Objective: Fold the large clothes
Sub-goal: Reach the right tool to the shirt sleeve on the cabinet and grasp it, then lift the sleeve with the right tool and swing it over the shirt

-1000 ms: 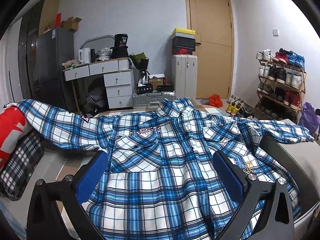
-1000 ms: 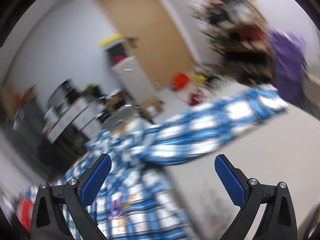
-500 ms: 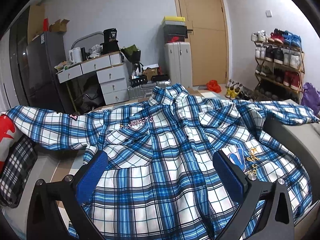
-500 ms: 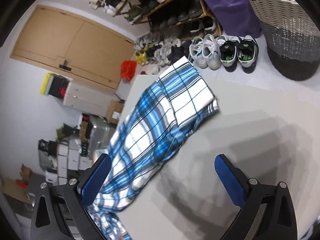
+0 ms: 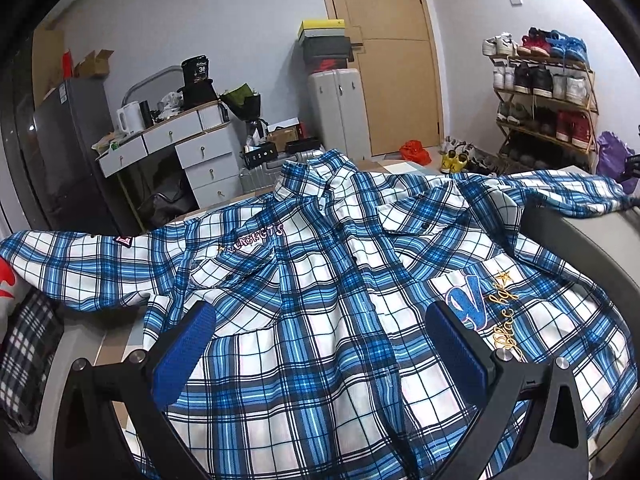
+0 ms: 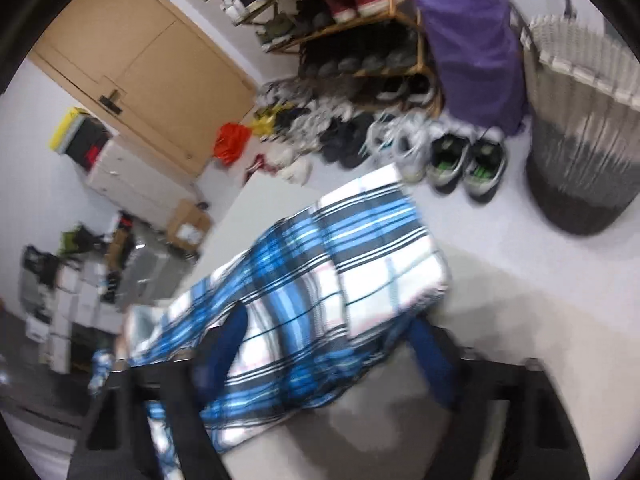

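A large blue and white plaid shirt lies spread face up on a grey surface, collar at the far side, sleeves stretched left and right. My left gripper is open and hovers over the shirt's lower front, holding nothing. In the blurred right wrist view, the shirt's right sleeve and cuff lie on the grey surface. My right gripper is open, its blue pads on either side of the sleeve just behind the cuff. I cannot tell whether they touch the cloth.
A red and dark checked pillow lies at the left edge. Beyond the surface stand a desk with drawers, a white suitcase, a door, a shoe rack, a purple bag and a woven basket.
My right gripper has dropped toward the sleeve, so the cuff now lies between its pads. The left gripper has moved slightly closer over the shirt; the shirt lies as before.
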Motion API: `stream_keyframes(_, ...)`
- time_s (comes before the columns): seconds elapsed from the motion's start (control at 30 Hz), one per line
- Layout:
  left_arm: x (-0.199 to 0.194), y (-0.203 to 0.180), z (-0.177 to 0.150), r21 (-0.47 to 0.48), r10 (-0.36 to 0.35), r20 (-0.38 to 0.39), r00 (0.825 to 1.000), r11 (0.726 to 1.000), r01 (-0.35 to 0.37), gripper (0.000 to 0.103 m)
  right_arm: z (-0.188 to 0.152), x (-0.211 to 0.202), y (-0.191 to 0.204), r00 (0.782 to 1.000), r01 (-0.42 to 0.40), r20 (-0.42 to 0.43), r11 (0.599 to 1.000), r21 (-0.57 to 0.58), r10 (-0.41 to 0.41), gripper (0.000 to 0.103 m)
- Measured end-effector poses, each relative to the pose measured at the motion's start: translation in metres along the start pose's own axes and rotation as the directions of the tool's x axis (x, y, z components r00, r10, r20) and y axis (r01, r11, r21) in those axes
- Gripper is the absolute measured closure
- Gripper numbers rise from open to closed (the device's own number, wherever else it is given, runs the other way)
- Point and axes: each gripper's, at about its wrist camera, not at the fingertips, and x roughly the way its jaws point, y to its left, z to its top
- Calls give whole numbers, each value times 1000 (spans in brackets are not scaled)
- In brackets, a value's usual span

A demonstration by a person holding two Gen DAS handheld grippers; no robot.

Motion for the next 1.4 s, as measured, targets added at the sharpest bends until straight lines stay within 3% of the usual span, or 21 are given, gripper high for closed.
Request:
stream_keyframes(0.03, 1, 1, 1, -3, 0, -3, 1000, 1000, 0, 1, 1, 2, 1, 1000, 25, 9, 1000, -12, -25, 60)
stream_keyframes(0.13, 4, 1, 2, -13, -7, -13, 1000, 1000, 7, 1, 2, 5, -1, 997, 62, 38, 998, -7, -61, 82)
stream_keyframes(0.23, 4, 0, 2, -14, -8, -14, 1000, 1000, 8, 1, 1, 3, 4, 992, 96, 90, 994, -54, -91, 95)
stream_keyframes(0.43, 4, -1, 3, -19, -5, -15, 1000, 1000, 5, 1, 3, -26, 27, 967, 103, 246, 987, -123, -71, 97)
stream_keyframes(0.67, -1, 4, 5, -34, -2, 3, 1000, 999, 2, 1, 17, -78, 74, 919, 105, 393, 978, -178, -27, 97)
stream_keyframes(0.87, -5, 14, 6, -55, 2, 27, 1000, 999, 0, 1, 23, -124, 137, 879, 54, 470, 960, -274, 84, 97)
stream_keyframes(1.03, -8, 23, 6, -62, 3, 39, 999, 998, -1, 1, 1, -160, 196, 838, -53, 484, 919, -390, 253, 97)
stream_keyframes(1.17, -16, 37, 6, -91, -10, 54, 998, 996, 15, 1, -29, -184, 251, 805, -179, 431, 861, -477, 407, 97)
stream_keyframes(1.33, -32, 61, 3, -131, -2, 92, 996, 991, 14, 1, -93, -189, 341, 791, -305, 289, 757, -579, 539, 97)
stream_keyframes(1.4, -38, 73, 0, -146, 14, 104, 994, 989, 1, 1, -118, -179, 372, 797, -351, 221, 729, -587, 562, 97)
